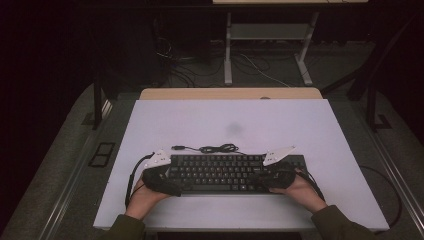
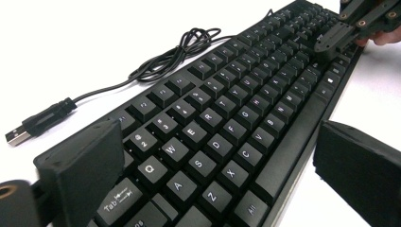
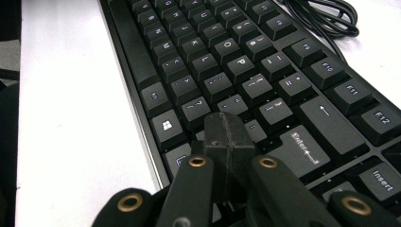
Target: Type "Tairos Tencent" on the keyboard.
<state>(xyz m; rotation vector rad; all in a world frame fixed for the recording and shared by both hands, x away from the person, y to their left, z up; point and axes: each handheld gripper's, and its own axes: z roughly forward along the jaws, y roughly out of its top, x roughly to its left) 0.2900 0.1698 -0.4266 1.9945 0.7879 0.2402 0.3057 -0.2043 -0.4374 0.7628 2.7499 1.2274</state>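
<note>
- Black plastic keyboard (image 1: 227, 173) lies flat on the white surface (image 1: 230, 125), long axis running straight from one gripper to the other, so each hand sits at one short end.
- Left gripper (image 1: 159, 175) is at the Tab/Q end. In the left gripper view its jaws stand wide apart, one pad (image 2: 87, 163) over the far edge by the number row, the other pad (image 2: 361, 175) out past the near edge by the space bar. So the keyboard's short width sits between the jaws, but I can't tell if either pad actually touches the case yet. Nothing is gripped.
- Right gripper (image 3: 227, 142) is at the Enter end, jaws pressed together into one blunt tip with nothing between them. The tip sits just above or on the keys near the Windows key and right Shift; contact is too close to call. From the left gripper view you can see that same closed tip (image 2: 333, 40) down at the far end of the key field.
- Loose USB cable (image 1: 210, 148) lies coiled on the far side of the keyboard, plug (image 2: 19, 135) off beyond the left jaws, clear of both.
- My guess: the left is the one lined up to clamp across the width, and that's the relation everything hangs on. The right looks set up more for poking a key or pinning the board than for grabbing.
- Watch the far left pad: closing could press on keys instead of the edge.
</note>
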